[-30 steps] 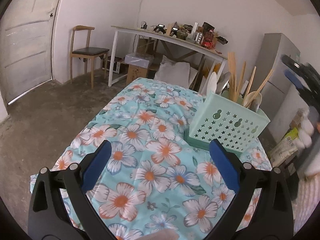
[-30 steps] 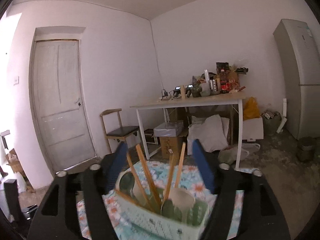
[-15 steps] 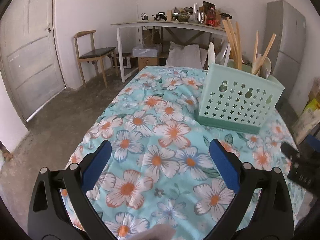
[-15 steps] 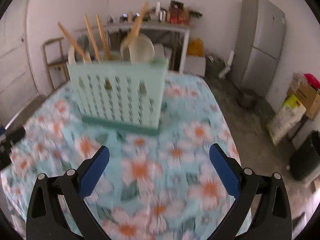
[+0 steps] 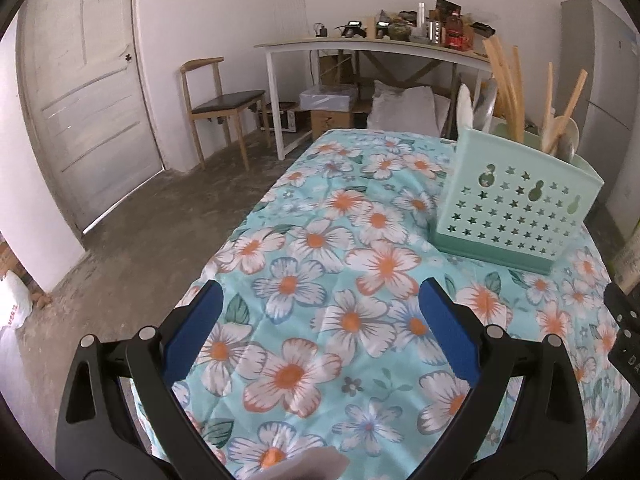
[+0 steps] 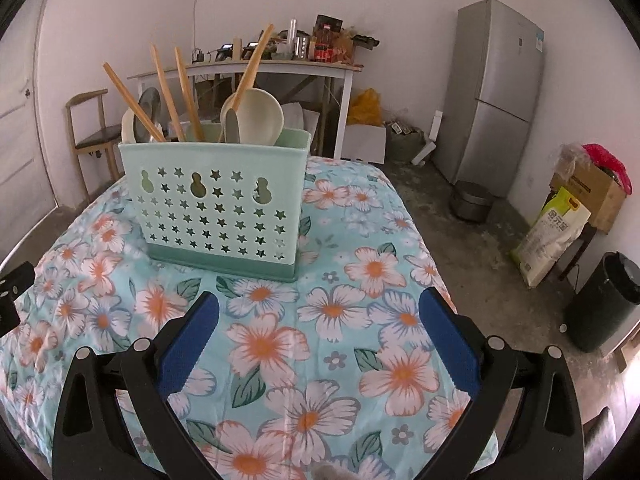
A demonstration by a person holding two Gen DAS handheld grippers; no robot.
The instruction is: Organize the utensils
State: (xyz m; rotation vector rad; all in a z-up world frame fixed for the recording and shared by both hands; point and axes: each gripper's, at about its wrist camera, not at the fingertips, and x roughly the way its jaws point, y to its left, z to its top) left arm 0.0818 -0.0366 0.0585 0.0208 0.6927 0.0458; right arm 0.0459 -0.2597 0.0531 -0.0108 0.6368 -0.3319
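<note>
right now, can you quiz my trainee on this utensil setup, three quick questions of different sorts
1. True or false: the right gripper is closed on a chopstick.
2. Multiple choice: where are the chopsticks and spoons? A) lying loose on the floral tablecloth B) standing in the green utensil holder C) held in the left gripper
3. Fill in: the holes in the holder's front wall are mostly shaped like ____.

Key
1. False: its jaws are wide open with only cloth between them.
2. B
3. stars
</note>
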